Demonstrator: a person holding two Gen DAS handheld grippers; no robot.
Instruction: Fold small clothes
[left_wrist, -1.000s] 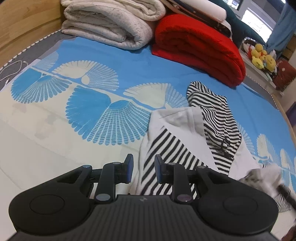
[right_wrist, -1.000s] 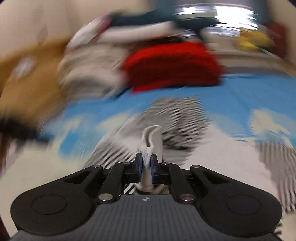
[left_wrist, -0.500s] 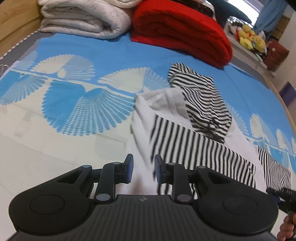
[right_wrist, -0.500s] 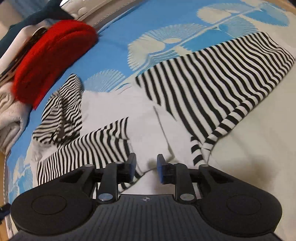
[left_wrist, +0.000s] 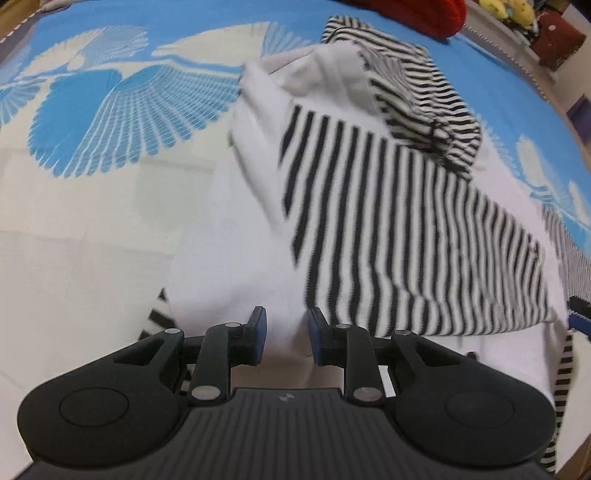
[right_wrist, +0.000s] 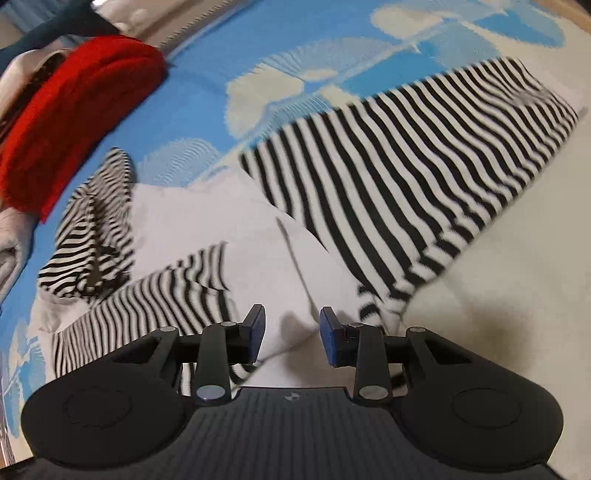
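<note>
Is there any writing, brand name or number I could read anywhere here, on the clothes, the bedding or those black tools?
No readable words or numbers anywhere.
Left tool: a small pale emblem on its black body, a mark and not letters.
Right tool: the same small emblem, too small to read.
Striped garment: only stripes, no label showing.
Bedspread: fan pattern, no text.
</note>
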